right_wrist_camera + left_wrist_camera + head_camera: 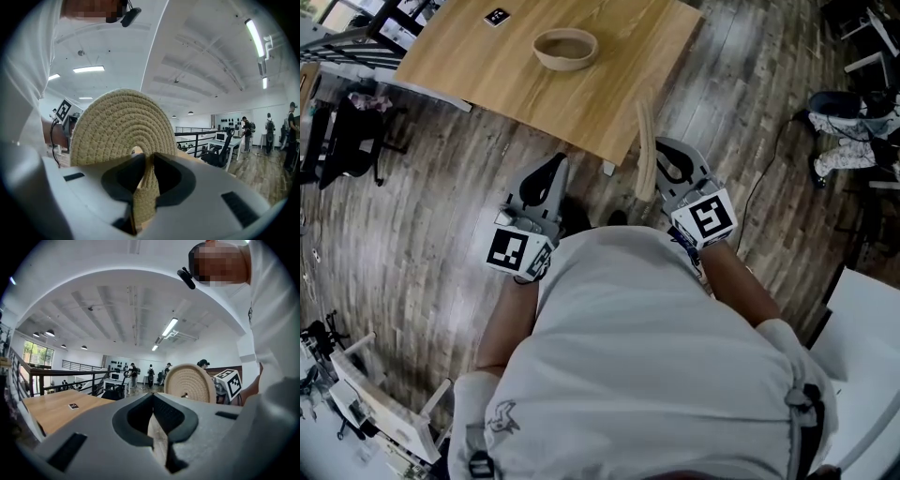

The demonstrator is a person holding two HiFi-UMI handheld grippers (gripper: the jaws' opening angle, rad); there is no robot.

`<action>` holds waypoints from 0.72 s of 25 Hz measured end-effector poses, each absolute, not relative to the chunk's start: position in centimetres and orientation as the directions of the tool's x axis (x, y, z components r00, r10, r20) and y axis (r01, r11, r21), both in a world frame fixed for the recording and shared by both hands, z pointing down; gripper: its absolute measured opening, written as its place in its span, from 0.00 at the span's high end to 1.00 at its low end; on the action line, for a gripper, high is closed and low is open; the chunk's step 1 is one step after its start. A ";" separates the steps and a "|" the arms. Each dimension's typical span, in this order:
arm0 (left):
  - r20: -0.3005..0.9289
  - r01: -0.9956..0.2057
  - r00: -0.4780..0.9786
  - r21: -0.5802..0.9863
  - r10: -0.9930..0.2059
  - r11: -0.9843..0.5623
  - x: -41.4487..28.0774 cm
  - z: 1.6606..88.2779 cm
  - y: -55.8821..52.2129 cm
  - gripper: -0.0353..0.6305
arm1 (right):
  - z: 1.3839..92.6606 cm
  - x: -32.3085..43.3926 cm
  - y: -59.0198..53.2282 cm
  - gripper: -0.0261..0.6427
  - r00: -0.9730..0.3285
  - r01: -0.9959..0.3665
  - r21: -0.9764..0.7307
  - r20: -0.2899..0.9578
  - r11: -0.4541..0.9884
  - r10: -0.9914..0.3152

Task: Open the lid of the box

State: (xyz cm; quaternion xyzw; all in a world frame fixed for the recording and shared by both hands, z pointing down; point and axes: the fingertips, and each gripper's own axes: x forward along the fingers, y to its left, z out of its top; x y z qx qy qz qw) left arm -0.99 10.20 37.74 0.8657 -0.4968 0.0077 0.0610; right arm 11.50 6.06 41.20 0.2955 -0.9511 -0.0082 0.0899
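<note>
Lid [117, 122] is off the box [565, 47], which sits far back on the tabletop [478, 70], and the fingers of my right gripper [147, 155] pinch just its rim (left gripper [153, 395] clenched, empty), so I reckon it could swivel loose and hit the floor [422, 234].
</note>
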 end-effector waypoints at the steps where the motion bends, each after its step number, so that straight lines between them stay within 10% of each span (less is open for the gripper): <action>1: 0.072 -0.873 0.485 0.099 -0.872 -0.477 -1.3 37.7 10.3 0.94 | 41.3 11.7 6.4 0.86 -0.812 -0.556 0.067 0.166 0.828 -0.559; 18: 0.067 -0.890 0.454 0.088 -0.888 -0.448 -2.2 38.0 11.5 0.94 | 41.8 11.9 8.4 0.86 -0.823 -0.550 0.050 0.136 0.834 -0.551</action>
